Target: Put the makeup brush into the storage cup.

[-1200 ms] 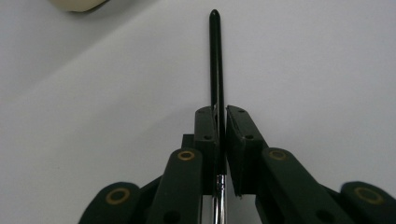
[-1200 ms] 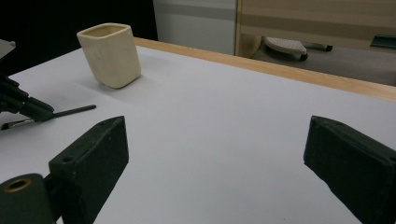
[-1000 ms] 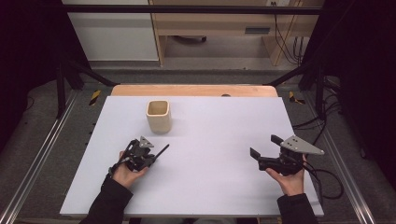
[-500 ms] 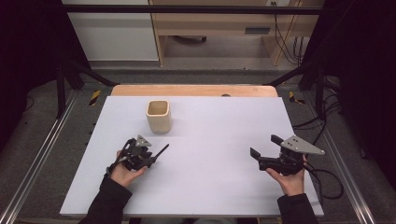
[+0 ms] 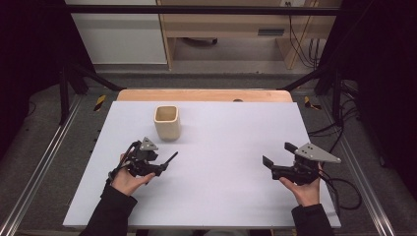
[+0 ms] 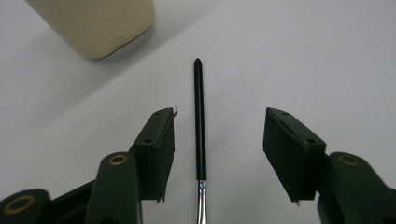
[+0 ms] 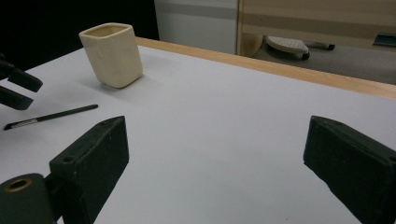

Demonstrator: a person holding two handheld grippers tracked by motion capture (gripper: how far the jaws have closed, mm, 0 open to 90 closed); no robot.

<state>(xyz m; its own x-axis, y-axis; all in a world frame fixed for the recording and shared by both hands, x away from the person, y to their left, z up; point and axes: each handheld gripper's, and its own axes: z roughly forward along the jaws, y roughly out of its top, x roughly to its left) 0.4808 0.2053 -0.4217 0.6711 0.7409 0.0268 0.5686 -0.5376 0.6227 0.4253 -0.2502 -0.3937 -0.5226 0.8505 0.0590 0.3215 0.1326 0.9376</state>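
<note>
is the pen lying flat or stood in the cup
Lying flat. The pen rests on the white table between the open jaws of the left gripper, short of the upright cup.

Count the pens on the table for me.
1. A slim black pen lies on the white table between the left gripper's open fingers, near the cream square cup.

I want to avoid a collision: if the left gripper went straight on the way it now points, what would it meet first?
Probably nothing. The left gripper, its fingers just opened around the black pen without touching it, points past the right side of the cream cup. Depth is unclear, but the white table ahead looks free.
</note>
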